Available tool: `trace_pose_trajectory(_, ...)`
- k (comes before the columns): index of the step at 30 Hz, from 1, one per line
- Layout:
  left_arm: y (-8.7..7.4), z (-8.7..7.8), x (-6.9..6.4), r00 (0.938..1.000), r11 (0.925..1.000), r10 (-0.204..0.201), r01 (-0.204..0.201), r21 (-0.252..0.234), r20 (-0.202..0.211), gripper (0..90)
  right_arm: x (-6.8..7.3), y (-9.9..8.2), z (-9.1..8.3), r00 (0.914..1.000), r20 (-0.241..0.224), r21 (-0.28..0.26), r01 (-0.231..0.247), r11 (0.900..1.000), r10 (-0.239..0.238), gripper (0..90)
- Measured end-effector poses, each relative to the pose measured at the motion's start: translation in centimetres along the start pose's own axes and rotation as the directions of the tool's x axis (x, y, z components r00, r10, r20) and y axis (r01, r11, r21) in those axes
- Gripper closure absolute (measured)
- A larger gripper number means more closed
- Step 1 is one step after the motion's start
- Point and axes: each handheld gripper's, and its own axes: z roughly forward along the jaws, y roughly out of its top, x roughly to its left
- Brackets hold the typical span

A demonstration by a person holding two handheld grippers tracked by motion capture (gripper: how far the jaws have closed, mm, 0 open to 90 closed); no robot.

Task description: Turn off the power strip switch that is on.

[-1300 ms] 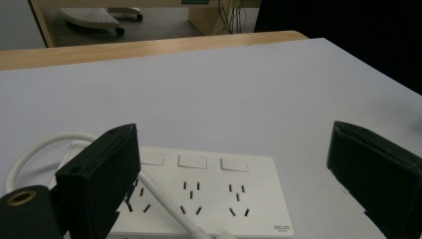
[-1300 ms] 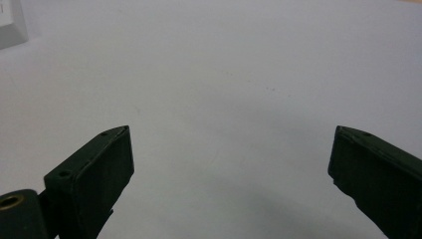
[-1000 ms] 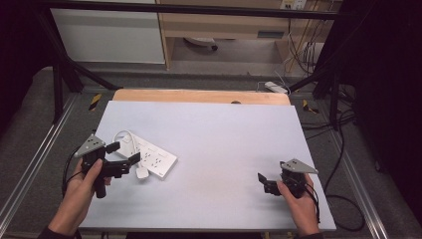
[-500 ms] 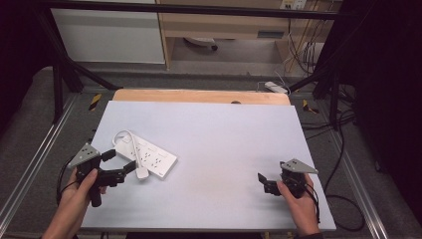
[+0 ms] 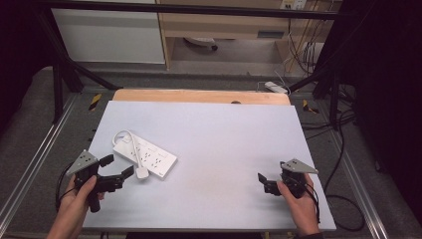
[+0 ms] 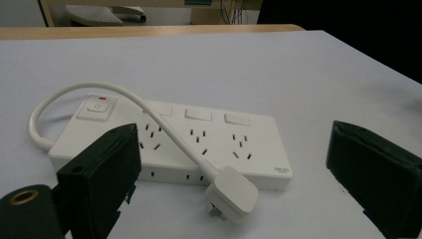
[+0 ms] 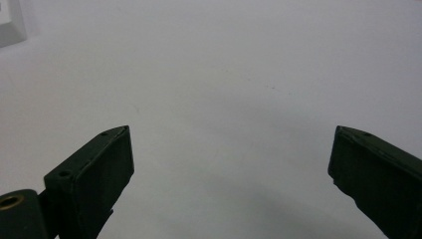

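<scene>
A white power strip (image 5: 145, 156) lies on the left part of the white table (image 5: 224, 139), with its short white cord (image 6: 149, 112) looped over it and the white plug (image 5: 142, 173) resting on the table by its near edge. In the left gripper view the power strip (image 6: 199, 142) and plug (image 6: 231, 191) lie just ahead between the jaws. My left gripper (image 5: 118, 168) is open, a little short of the plug, touching nothing. My right gripper (image 5: 263, 181) is open over bare table at the near right, holding nothing.
A wooden strip (image 5: 199, 95) runs along the table's far edge. Metal rails (image 5: 30, 164) flank the table. A second white power strip (image 5: 275, 87) and cables lie on the floor at the far right. Cabinets stand behind.
My left gripper has pulled back toward the near left edge, away from the power strip. The right gripper has stayed put.
</scene>
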Motion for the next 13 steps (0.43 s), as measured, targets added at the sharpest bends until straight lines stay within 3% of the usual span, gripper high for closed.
trace_pose_trajectory(6,-0.8,0.0,-0.1,1.0000,0.9999,0.003,-0.003,0.012,0.008,7.2,0.0,0.0,0.0,1.0000,0.000,0.001,0.002,1.0000,-0.002,4.5)
trace_pose_trajectory(10,-1.9,0.0,-0.2,0.9999,0.9990,0.005,-0.005,0.045,0.015,7.3,0.0,0.0,0.1,1.0000,-0.001,0.008,0.003,1.0000,-0.003,4.2)
trace_pose_trajectory(13,-2.8,0.1,-0.2,1.0000,0.9977,0.001,-0.001,0.068,0.008,7.3,-0.1,-0.3,0.6,0.9998,0.019,0.047,-0.004,0.9989,0.003,3.9)
